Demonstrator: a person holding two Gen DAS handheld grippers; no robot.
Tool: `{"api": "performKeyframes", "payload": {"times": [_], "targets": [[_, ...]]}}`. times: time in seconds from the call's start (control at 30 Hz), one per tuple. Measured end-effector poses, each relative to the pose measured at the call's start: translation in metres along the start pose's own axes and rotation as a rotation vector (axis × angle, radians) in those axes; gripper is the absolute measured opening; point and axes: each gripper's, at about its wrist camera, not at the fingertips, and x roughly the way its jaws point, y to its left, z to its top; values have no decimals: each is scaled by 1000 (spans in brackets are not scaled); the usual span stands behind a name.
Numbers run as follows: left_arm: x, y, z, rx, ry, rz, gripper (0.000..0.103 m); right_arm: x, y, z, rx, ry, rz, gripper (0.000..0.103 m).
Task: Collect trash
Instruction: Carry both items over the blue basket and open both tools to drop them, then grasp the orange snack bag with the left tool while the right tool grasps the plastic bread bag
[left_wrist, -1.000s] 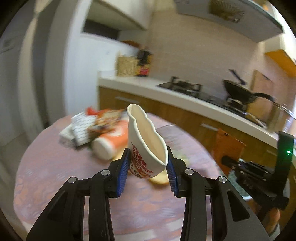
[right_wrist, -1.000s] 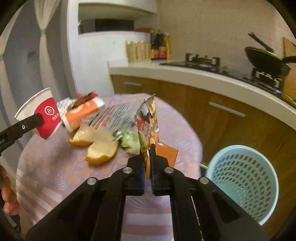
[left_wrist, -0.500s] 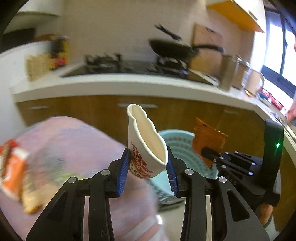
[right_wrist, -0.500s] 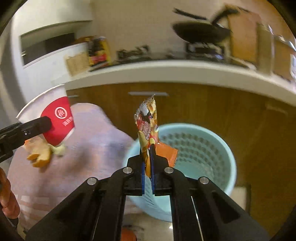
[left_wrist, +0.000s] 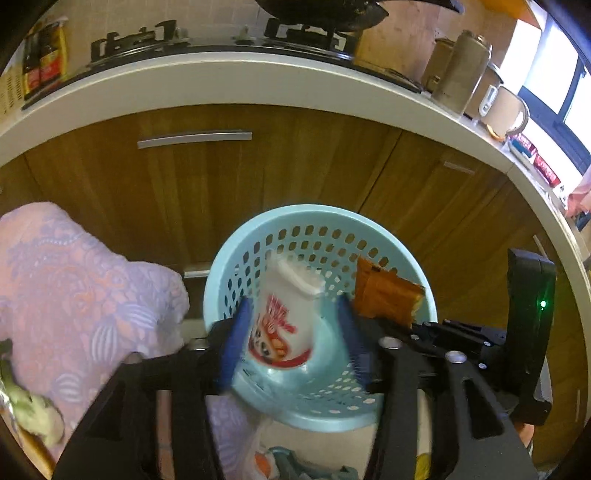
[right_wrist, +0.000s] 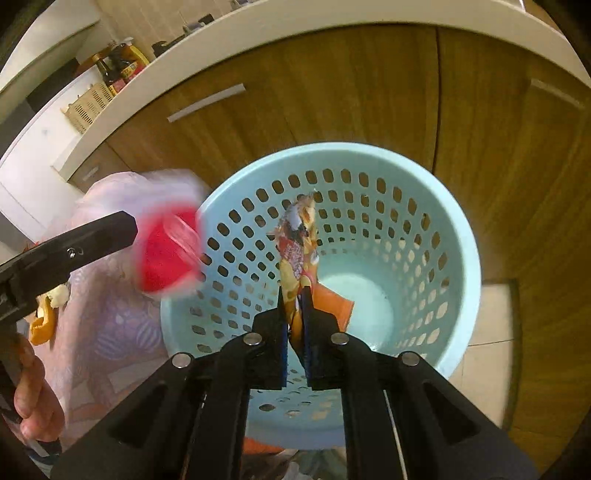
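Keep both loads over the blue basket (right_wrist: 458, 236): left gripper (left_wrist: 291, 332) just spreading, paper cup (left_wrist: 288, 317) loose between (dropping, seemingly); right gripper (right_wrist: 295, 317) easing apart, snack wrapper (right_wrist: 299, 243) between the jaws.

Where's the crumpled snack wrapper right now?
In the right wrist view, the crumpled snack wrapper stands between the right tongs, directly over the light blue perforated plastic basket by the wooden cabinets.

Paper cup (right_wrist: 168, 254) motion-blurred (red smear)
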Motion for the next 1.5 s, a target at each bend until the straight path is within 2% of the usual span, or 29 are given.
{"api": "performKeyframes", "payload": {"times": [0.07, 0.13, 0.2, 0.33, 0.43, 0.73, 0.97, 1.1, 1.23, 1.33, 1.4, 1.5], "targets": [[-1, -1, 1, 8, -9, 5, 54, 2, -2, -1, 4, 1, 9, 13], [-6, -3, 1, 6, -16, 3, 54, 1, -3, -1, 9, -3, 13, 26], [-11, -2, 1, 3, -29, 2, 54, -2, -2, -1, 2, -18, -2, 31], [-27, 1, -2, -18, -66, -7, 54, -13, 1, 0, -8, -45, 12, 31], [-46, 6, -6, -43, -111, -8, 59, -25, 11, -2, -39, -79, 23, 31], [-128, 37, -36, -132, -271, 23, 65, -60, 80, -3, -171, -177, 124, 31], [-197, 86, -76, -226, -393, 111, 73, -67, 151, -12, -308, -228, 192, 31], [-233, 125, -105, -291, -441, 210, 74, -62, 187, -16, -370, -226, 226, 31], [-261, 169, -126, -355, -455, 312, 77, -54, 220, -18, -419, -232, 254, 31], [-269, 201, -134, -383, -432, 360, 83, -46, 243, -18, -450, -233, 284, 31], [-268, 223, -137, -382, -398, 382, 83, -40, 258, -18, -469, -231, 303, 31], [-260, 251, -142, -382, -353, 374, 83, -30, 279, -15, -490, -245, 333, 31]]}}
